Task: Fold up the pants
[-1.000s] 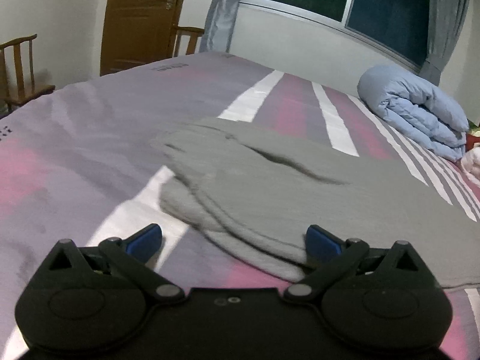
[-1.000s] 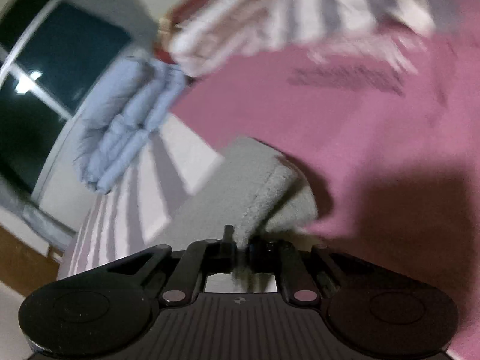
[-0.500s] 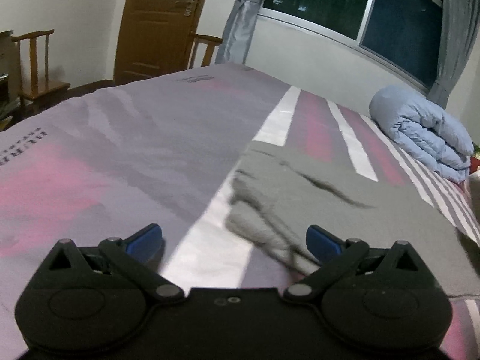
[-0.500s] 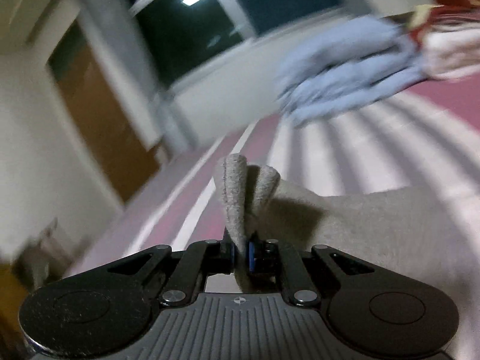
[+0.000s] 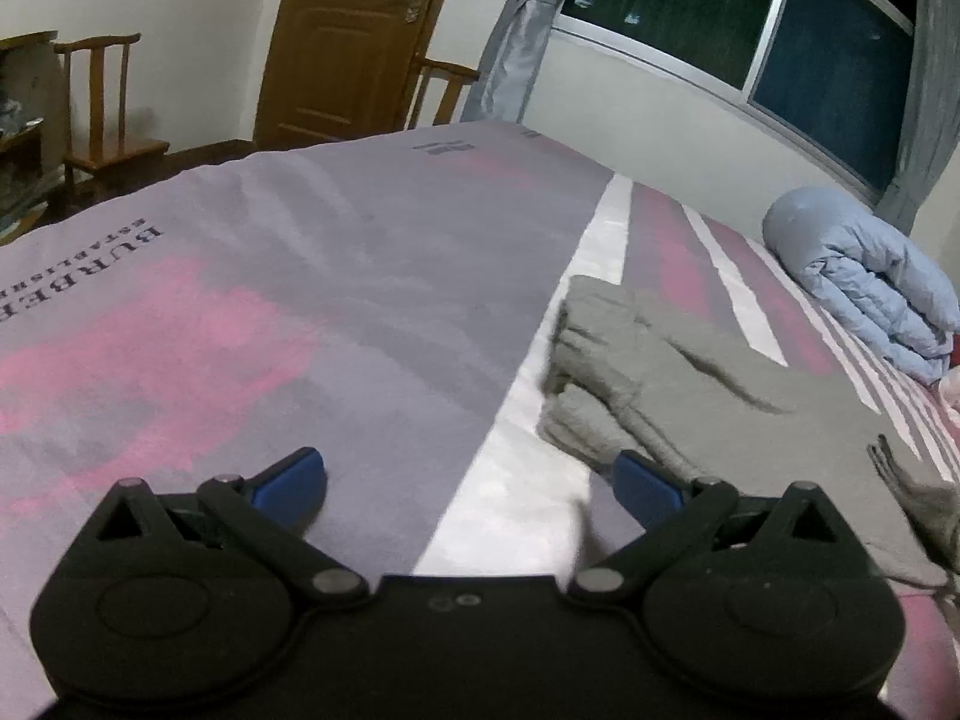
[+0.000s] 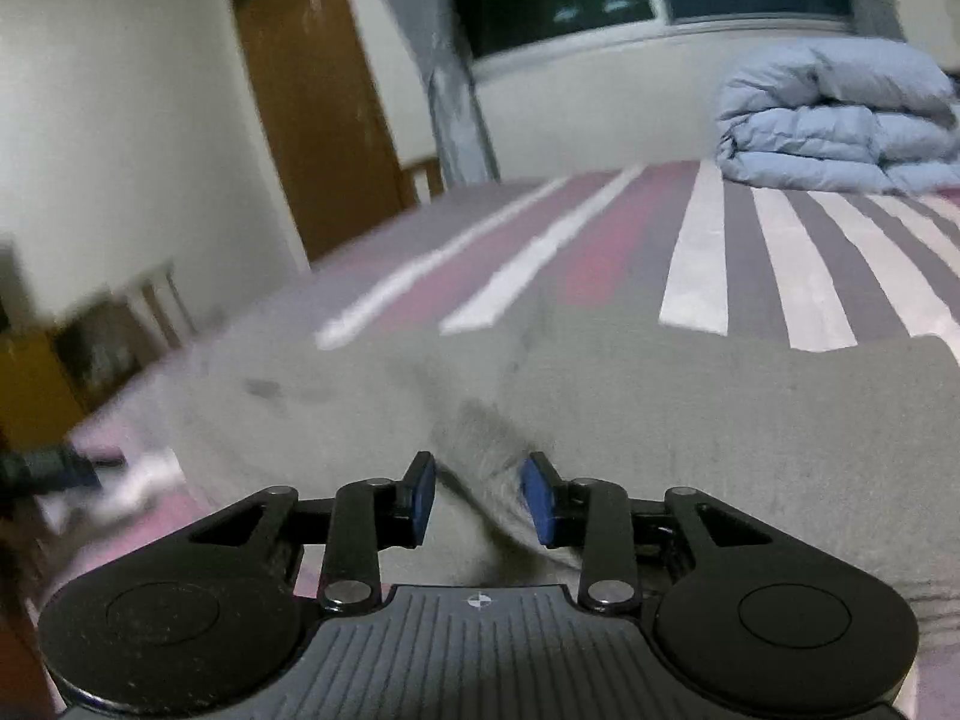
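Note:
The grey pants lie folded over on the striped bedsheet, with the stacked leg ends toward the middle of the bed. My left gripper hovers low over the sheet, open and empty. The pants' edge lies just beyond its right fingertip. In the right wrist view the pants fill the foreground. My right gripper has its jaws opening. A raised fold of grey fabric still stands between the blue pads, loose rather than pinched.
A rolled pale blue duvet lies at the far side of the bed under the window. Beyond the bed stand a brown door and wooden chairs. A dark blurred object shows at the left edge of the right wrist view.
My right gripper swung across the bed carrying the pinched fold, laid it over the pants, and its jaws have parted. My left gripper slid leftward off the pants, still open.

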Tool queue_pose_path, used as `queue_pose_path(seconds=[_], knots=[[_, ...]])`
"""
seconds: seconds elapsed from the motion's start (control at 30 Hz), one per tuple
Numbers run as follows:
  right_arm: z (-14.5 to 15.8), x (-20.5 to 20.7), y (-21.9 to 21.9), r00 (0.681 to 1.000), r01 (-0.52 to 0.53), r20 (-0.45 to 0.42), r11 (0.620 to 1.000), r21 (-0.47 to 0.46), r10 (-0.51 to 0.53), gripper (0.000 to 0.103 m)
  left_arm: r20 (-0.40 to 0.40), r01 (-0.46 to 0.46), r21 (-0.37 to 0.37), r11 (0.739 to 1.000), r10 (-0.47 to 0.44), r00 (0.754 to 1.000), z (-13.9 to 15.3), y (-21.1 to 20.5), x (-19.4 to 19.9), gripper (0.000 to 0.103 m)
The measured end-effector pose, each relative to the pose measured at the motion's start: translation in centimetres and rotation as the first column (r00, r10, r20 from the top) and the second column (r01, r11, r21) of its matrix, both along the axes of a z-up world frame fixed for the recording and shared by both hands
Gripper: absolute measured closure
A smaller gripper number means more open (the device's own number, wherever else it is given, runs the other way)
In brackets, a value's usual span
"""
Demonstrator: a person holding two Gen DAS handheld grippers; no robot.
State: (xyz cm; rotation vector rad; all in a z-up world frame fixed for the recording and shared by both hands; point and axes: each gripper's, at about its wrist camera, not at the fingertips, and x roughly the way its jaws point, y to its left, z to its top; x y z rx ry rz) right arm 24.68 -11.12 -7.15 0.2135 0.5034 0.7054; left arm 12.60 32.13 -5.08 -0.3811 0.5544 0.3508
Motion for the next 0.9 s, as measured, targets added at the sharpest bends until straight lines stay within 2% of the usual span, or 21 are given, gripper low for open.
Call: queue_pose_path(seconds=[0.1, 0.17, 0.2, 0.23, 0.33, 0.4, 0.43, 0.5, 0.6, 0.67, 0.77, 0.9], knots=[[0.2, 0.2, -0.6, 0.999, 0.045, -0.014, 0.996, 0.079, -0.044, 0.069, 0.006, 0.030, 0.000, 1.000, -0.030, 1.000, 0.4, -0.9, 0.4, 0.006], [-0.1, 0.1, -0.2, 0.996, 0.080, -0.045, 0.997, 0.013, -0.079, 0.069, 0.005, 0.044, 0.007, 0.999, -0.044, 0.999, 0.6, -1.4, 0.8, 0.006], [-0.8, 1.4, 0.8, 0.990, 0.067, -0.118, 0.996, -0.055, -0.073, 0.070, 0.006, 0.049, 0.003, 0.999, -0.049, 0.999, 0.7, -1.7, 1.1, 0.006], [-1.6, 2.4, 1.3, 0.982, 0.048, -0.176, 0.996, -0.078, -0.062, 0.070, 0.008, 0.054, -0.006, 0.999, -0.054, 0.999, 0.7, -1.8, 1.3, 0.006], [-0.7, 2.7, 0.1, 0.978, 0.084, -0.192, 0.996, 0.005, -0.081, 0.069, 0.026, 0.073, -0.072, 0.995, -0.072, 0.997, 0.7, -2.1, 2.0, 0.010], [-0.1, 1.9, -0.8, 0.984, 0.099, -0.152, 0.995, 0.026, -0.094, 0.069, 0.038, 0.092, -0.138, 0.986, -0.088, 0.995, 0.6, -2.2, 2.6, 0.016], [0.1, 1.7, -1.3, 0.985, 0.098, -0.147, 0.995, 0.028, -0.093, 0.069, 0.047, 0.110, -0.187, 0.976, -0.103, 0.994, 0.5, -2.1, 3.0, 0.020], [0.1, 0.9, -2.0, 0.986, 0.103, -0.137, 0.994, 0.034, -0.097, 0.069, 0.053, 0.120, -0.280, 0.953, -0.110, 0.993, -0.1, -2.0, 4.0, 0.023], [0.2, 0.2, -3.6, 0.987, 0.127, -0.110, 0.990, 0.062, -0.120, 0.069, 0.035, 0.107, -0.330, 0.938, -0.101, 0.994, -1.1, -2.2, 5.3, 0.035], [0.4, -1.0, -4.9, 0.985, 0.159, -0.086, 0.984, 0.079, -0.152, 0.069, 0.033, 0.109, -0.365, 0.925, -0.104, 0.994, -1.9, -2.2, 6.1, 0.053], [-0.1, -1.7, -6.7, 0.976, 0.207, -0.094, 0.973, 0.102, -0.197, 0.069, 0.034, 0.100, -0.410, 0.907, -0.094, 0.995, -3.1, -1.9, 7.3, 0.055], [-0.1, -1.8, -8.7, 0.963, 0.258, -0.112, 0.959, 0.120, -0.245, 0.069, 0.064, 0.099, -0.422, 0.901, -0.080, 0.995, -4.2, -1.7, 7.9, 0.055]])
